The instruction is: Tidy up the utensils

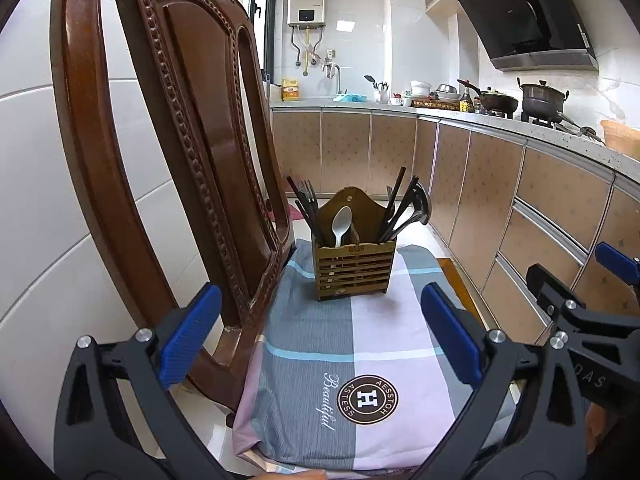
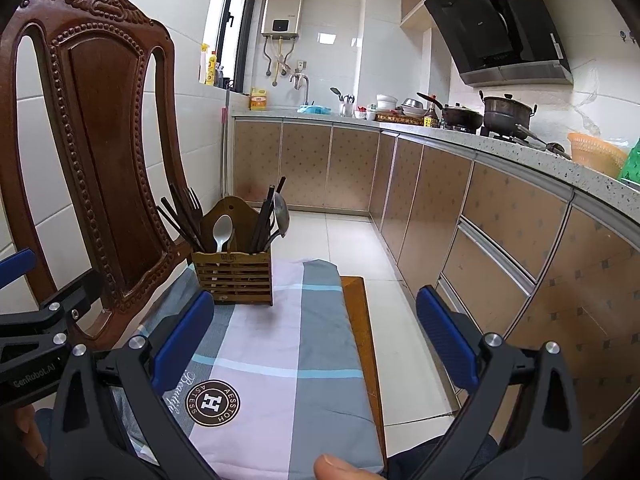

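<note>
A slatted wooden utensil holder [image 1: 354, 266] [image 2: 233, 278] stands at the far end of a chair seat covered by a checked cloth [image 1: 344, 364] [image 2: 280, 356]. In it stand a white spoon [image 1: 341, 225] [image 2: 222, 232], dark chopsticks [image 1: 300, 204] [image 2: 266, 216], forks [image 1: 310, 196] and a metal ladle [image 1: 420, 204] [image 2: 281, 212]. My left gripper [image 1: 320, 340] is open, well short of the holder, with nothing between its blue fingers [image 1: 192, 332]. My right gripper [image 2: 316, 340] is open too, empty, to the holder's right and nearer me.
The carved wooden chair back [image 1: 192, 128] [image 2: 96, 140] rises at the left, close to the holder. Kitchen cabinets [image 2: 500, 240] and a counter with pots [image 2: 504, 114] run along the right. Tiled floor [image 2: 348, 240] lies between. A thumb [image 2: 344, 468] shows at the bottom edge.
</note>
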